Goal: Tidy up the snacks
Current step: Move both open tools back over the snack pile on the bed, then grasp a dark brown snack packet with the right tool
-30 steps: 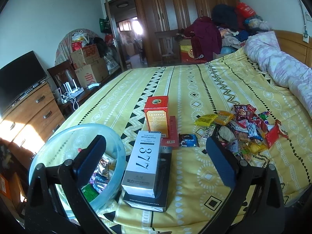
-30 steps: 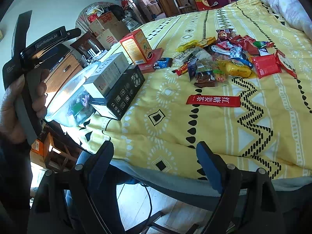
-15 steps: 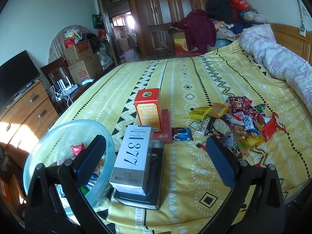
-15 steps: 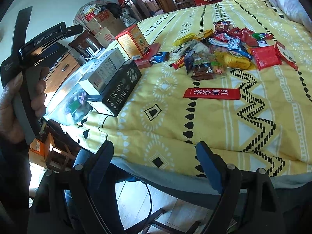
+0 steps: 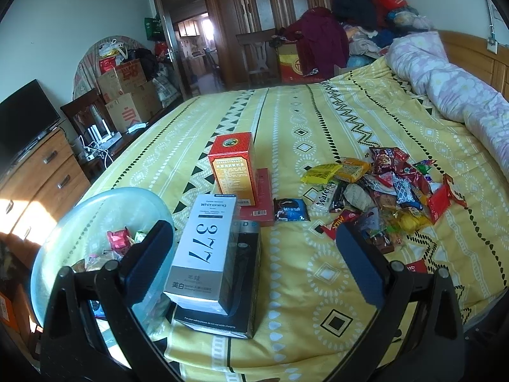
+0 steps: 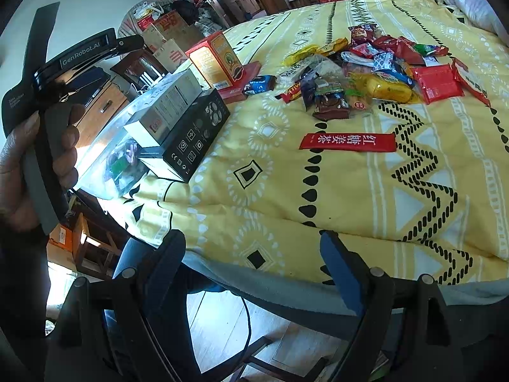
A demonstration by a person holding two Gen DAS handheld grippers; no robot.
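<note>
Left gripper (image 5: 254,261) and right gripper (image 6: 253,265): we hold both released, empty, short of the snack pile (image 5: 381,197) beside the bowl (image 5: 63,222)

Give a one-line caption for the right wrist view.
Open right gripper at the bed's edge, facing a snack pile and lone red sachet.

Readable text: white box (image 5: 203,251), lower centre of the left wrist view, reads "whitening", big "377" and "美白" at its near end. Wrapper (image 5: 326,198) at the pile's left edge reads "Water". Red sachet (image 6: 348,142), centre of the right wrist view, reads "红糖姜茶". Handheld device (image 6: 79,54), upper left there, reads "GenRobot.AI". Other print too small
</note>
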